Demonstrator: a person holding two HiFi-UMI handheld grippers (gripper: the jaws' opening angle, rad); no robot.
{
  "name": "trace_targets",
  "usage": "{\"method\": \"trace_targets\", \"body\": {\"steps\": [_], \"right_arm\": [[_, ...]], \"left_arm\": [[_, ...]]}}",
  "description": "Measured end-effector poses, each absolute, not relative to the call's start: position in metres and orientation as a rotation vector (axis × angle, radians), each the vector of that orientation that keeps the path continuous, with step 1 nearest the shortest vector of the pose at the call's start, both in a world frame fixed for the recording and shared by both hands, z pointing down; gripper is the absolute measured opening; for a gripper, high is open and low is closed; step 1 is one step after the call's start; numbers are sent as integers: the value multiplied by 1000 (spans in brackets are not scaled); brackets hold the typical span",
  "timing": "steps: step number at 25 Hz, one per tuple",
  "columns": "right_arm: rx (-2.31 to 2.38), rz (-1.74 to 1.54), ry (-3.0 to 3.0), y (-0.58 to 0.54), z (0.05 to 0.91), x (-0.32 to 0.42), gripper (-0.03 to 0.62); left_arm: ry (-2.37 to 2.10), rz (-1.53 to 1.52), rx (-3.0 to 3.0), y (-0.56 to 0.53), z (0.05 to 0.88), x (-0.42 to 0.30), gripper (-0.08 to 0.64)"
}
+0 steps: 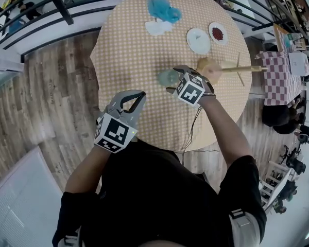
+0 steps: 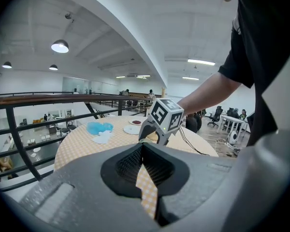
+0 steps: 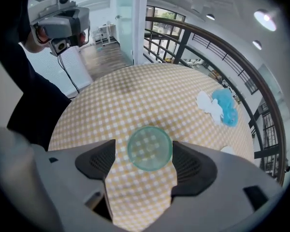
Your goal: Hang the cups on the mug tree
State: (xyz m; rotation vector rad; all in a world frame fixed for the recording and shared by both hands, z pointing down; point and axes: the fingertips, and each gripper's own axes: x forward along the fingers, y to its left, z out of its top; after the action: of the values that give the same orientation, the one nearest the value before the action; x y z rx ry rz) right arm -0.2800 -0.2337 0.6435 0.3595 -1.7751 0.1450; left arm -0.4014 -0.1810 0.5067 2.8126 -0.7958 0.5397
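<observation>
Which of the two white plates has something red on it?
The smaller plate, right of the other in the head view: a dark red patch sits at its middle. The larger plate beside it is bare.

A small translucent green cup (image 3: 150,148) stands upright on the checked cloth, mouth up, so the checks show through its round bottom. It sits squarely between the wide-open jaws of the right gripper (image 3: 145,147), which points down over it. Neither pad presses on the cup, though its rim lies very close to the pad on the picture's right. The wooden mug tree (image 1: 232,68) is just beyond that gripper. Its round base is nearest the claw, and its pole with thin cross pegs runs away from it. Whether the pole stands upright cannot be told.
</observation>
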Motion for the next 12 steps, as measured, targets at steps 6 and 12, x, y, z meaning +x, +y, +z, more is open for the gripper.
{"method": "trace_targets", "body": {"steps": [6,12], "right_arm": [[348,214,-1775,-239,663,-284,364],[391,307,-1803,-244,668,-283,350]], "left_arm": [[-802,542,2784,-183,515,-408,6],[-789,547,2771,-183,516,-407,6]]}}
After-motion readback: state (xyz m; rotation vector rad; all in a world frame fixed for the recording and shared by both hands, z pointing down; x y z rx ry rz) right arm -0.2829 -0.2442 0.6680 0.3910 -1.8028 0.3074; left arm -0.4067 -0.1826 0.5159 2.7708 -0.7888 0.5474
